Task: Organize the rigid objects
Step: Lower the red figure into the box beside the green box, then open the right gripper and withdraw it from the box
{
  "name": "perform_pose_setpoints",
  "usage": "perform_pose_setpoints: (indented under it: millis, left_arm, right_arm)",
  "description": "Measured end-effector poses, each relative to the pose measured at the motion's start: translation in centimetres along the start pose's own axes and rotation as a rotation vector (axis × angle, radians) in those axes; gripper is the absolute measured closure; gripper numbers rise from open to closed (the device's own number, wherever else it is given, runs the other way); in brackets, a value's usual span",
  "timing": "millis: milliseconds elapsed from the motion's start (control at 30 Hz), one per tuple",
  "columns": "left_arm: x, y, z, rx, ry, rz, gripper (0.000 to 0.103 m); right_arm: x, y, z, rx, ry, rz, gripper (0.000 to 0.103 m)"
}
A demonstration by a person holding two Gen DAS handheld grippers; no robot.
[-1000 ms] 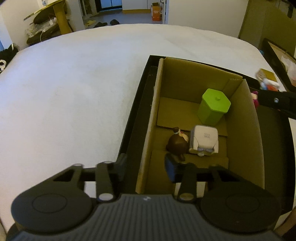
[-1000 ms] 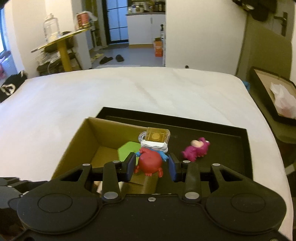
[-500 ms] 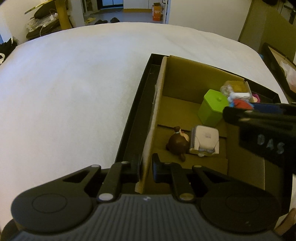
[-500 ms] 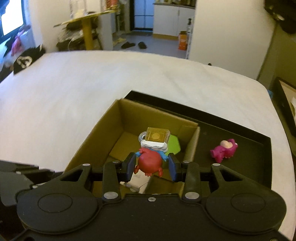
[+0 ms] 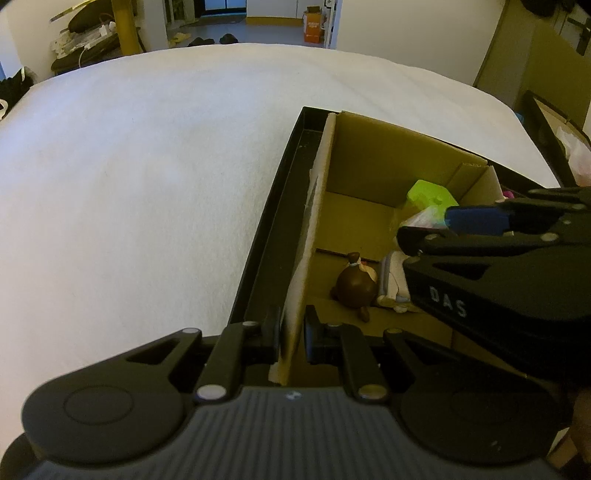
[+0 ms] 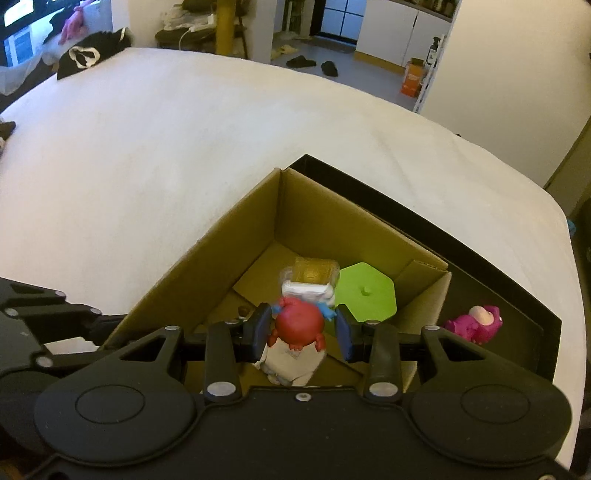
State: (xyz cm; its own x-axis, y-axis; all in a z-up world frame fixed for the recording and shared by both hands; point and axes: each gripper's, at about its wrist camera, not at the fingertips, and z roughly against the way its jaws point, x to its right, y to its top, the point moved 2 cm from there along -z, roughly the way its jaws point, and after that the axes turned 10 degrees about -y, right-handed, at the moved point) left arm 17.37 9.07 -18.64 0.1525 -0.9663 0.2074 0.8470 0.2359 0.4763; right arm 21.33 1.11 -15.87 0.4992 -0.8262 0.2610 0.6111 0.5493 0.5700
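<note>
A brown cardboard box (image 5: 369,155) (image 6: 229,240) stands in a black tray (image 5: 273,206) (image 6: 480,240) on a white bed. My left gripper (image 5: 291,332) is shut on the box's left wall near its front corner. My right gripper (image 6: 301,330) is over the box with its jaws apart around a red round figure (image 6: 297,325) with a gold-topped block (image 6: 314,271); I cannot tell if they still touch it. Inside lie a green hexagonal container (image 5: 430,194) (image 6: 365,291), a brown figure (image 5: 354,282) and a white cube toy (image 5: 393,271) (image 6: 291,363).
A magenta plush figure (image 6: 474,323) lies in the tray to the right of the box. The white bed (image 5: 147,184) spreads to the left and behind. Another dark box (image 5: 554,136) stands beyond the bed's right edge. Room clutter and a yellow table leg (image 6: 225,27) are far behind.
My right gripper carried the red figure left and lower, from over the tray to over the box, and its jaws have widened. My left gripper closed on the box's left wall.
</note>
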Motion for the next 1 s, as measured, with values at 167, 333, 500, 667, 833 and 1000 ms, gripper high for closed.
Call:
perform_pose_setpoints:
  millis: [167,333,500,667,833,1000]
  left_arm:
    - [0.0,0.1,-0.1,-0.002,0.003,-0.001,0.091]
    - [0.2,0.0,-0.1,0.002,0.011,-0.012,0.091]
    - [0.5,-0.1,0.1,0.005,0.016,-0.023,0.091]
    - [0.6,0.1,-0.1,-0.009,0.035,-0.028,0.090]
    - [1.2,0.3,-0.3,-0.020,0.066,-0.050,0.087]
    - [1.7,0.4,-0.4,-0.037,0.112,-0.069,0.083]
  right_arm:
    - [-0.6,0.1,0.1,0.027,0.001,0.027,0.063]
    - [0.4,-0.4,0.9,0.030,-0.003,-0.011,0.060]
    - [1.9,-1.1,2.6,0.058,-0.021,-0.037,0.046]
    - [4.2,-1.6,3.9,0.081,-0.035,-0.108,0.045]
    - [6.2,-2.3,5.0,0.134,-0.036,-0.146,0.023]
    - [8.2,-3.2,4.7,0.121,-0.050,-0.195,0.023]
